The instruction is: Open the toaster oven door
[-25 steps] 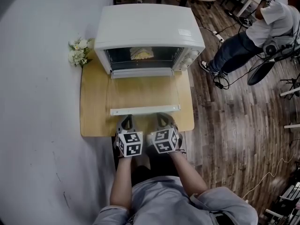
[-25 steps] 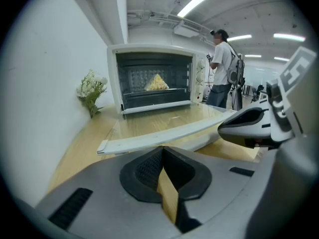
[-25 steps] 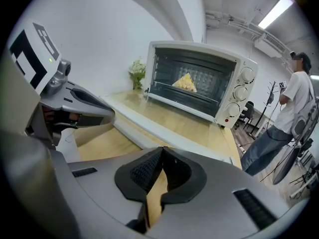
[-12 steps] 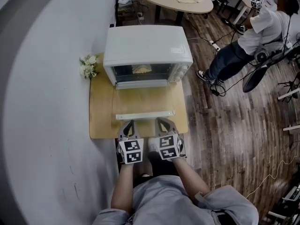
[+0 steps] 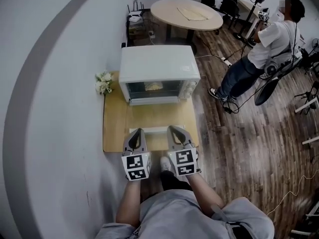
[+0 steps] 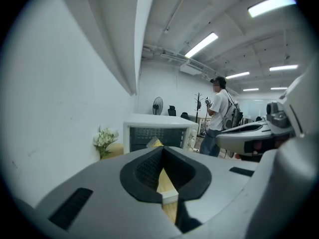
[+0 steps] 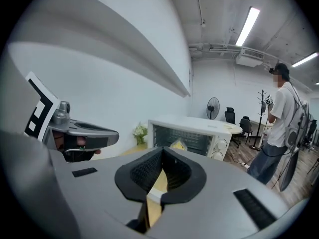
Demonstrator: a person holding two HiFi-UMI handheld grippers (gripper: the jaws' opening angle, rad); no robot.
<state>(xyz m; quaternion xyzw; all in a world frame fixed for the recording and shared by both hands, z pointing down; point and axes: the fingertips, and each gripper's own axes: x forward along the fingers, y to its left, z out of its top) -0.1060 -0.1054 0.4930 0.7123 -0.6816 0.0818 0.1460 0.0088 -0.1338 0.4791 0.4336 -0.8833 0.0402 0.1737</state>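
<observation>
Where the person's forearms reach the near edge of the desk (image 5: 115,131), two tools sit side by side. Both the left tool (image 5: 138,133) and the right tool (image 5: 173,130) have their jaws closed tip to tip with nothing gripped. From above, their tips meet the white handle (image 5: 155,130) of the single door (image 5: 159,116); whether they touch it cannot be told. The door is down flat and covers most of the desk between the near edge and the one toaster oven (image 5: 158,66), which stands along the far edge. The oven's mouth is open, with something yellow inside. Only narrow strips of bare wood remain along the desk's left and right edges. One bunch of flowers (image 5: 103,82) fills the far left corner. The left edge runs against the white wall, while the right edge opens onto the wood floor (image 5: 234,148). Beyond are one round desk (image 5: 187,11) and one standing person (image 5: 261,46).
</observation>
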